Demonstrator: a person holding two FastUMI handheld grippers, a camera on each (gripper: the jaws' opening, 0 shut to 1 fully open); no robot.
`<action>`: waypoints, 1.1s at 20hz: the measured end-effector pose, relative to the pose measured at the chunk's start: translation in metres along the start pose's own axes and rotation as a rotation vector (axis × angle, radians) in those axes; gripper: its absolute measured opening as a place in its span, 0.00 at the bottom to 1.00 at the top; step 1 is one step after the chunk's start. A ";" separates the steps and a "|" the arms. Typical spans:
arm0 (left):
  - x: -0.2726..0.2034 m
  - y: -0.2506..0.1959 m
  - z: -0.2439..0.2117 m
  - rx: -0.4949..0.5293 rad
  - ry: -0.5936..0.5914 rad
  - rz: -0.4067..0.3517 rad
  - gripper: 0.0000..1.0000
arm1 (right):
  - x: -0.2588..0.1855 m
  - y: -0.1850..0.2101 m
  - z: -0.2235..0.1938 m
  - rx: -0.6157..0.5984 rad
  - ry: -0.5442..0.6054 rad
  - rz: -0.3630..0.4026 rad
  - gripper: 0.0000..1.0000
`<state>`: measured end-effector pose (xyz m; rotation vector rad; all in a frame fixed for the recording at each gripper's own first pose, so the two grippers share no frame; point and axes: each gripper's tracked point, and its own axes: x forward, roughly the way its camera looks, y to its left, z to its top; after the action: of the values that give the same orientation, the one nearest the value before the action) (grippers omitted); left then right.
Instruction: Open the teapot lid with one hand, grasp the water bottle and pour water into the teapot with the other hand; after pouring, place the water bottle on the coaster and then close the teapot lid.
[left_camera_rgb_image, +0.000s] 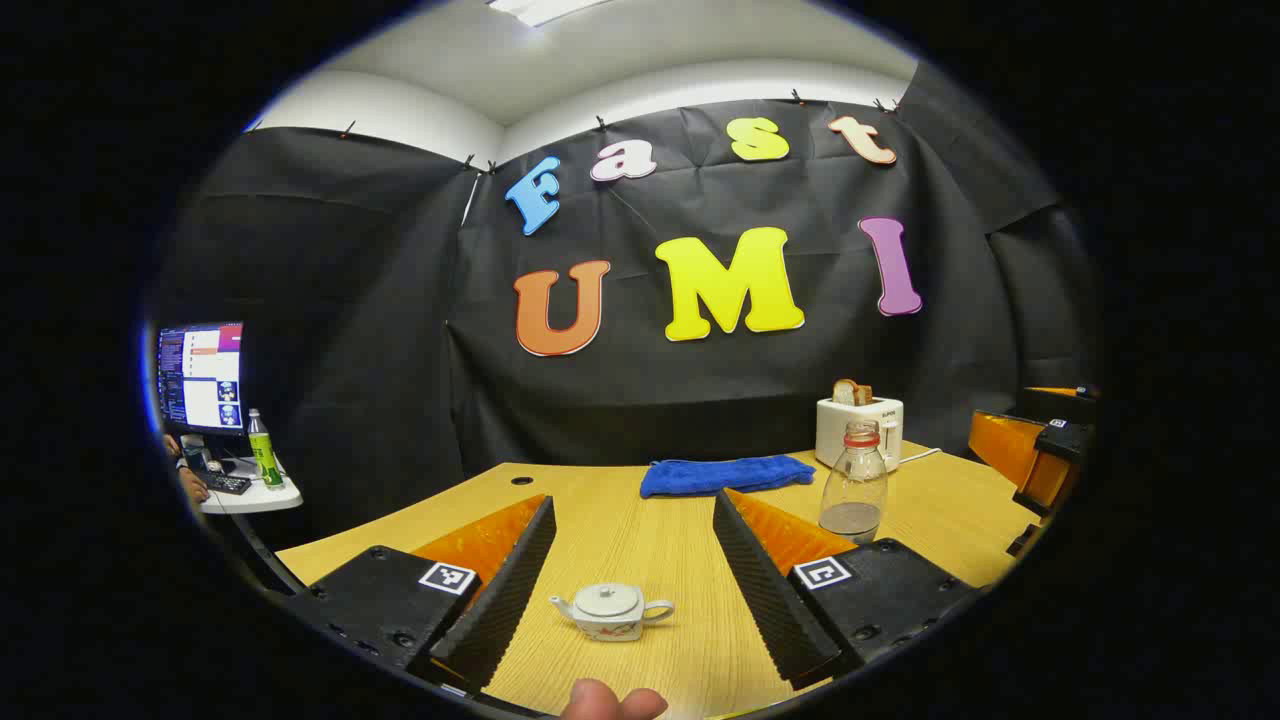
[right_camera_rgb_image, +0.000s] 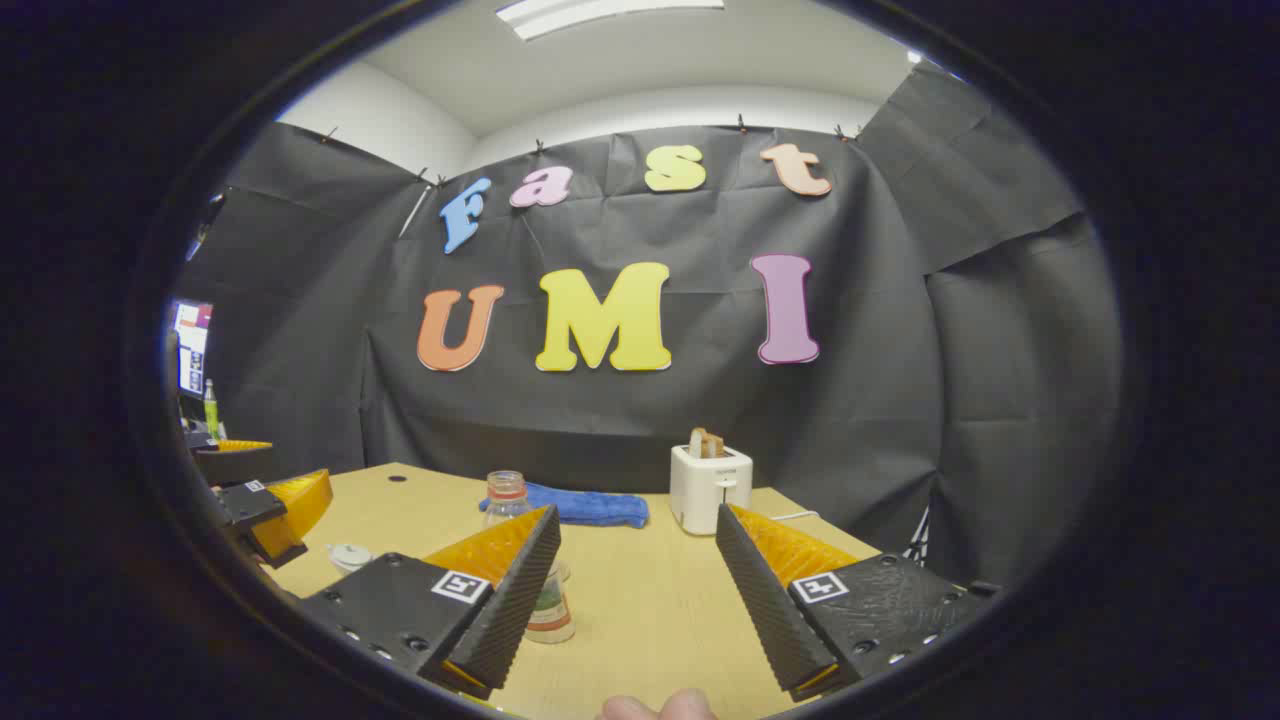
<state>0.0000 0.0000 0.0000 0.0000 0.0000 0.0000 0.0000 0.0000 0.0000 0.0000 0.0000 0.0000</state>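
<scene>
left tool (left_camera_rgb_image: 628, 590): fingers spread wide, nothing in them, hovering over the near part of the table (left_camera_rgb_image: 650, 540)
right tool (right_camera_rgb_image: 640, 600): also wide apart, holding nothing
teapot (left_camera_rgb_image: 612, 611): small white one, lid on, sitting on the table right between the left tool's fingers, not touched
water bottle (left_camera_rgb_image: 853, 482): clear, upright, further back and to the right of the teapot
blue cloth (left_camera_rgb_image: 725, 473): lying at the far side
toaster (left_camera_rgb_image: 859, 427): white, far right, just behind the bottle
</scene>
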 end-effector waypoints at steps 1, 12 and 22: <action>0.001 0.001 0.001 0.000 -0.003 0.000 0.99 | 0.000 0.001 0.000 0.000 -0.001 0.000 0.94; 0.001 0.000 0.000 -0.006 0.000 0.001 0.99 | -0.003 0.005 0.002 -0.016 -0.009 0.003 0.94; 0.003 0.001 -0.003 -0.012 0.006 0.001 0.99 | -0.004 0.011 -0.002 -0.008 -0.007 0.019 0.94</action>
<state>0.0026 0.0010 -0.0026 -0.0116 0.0061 0.0009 -0.0039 0.0106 -0.0015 -0.0082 -0.0069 0.0193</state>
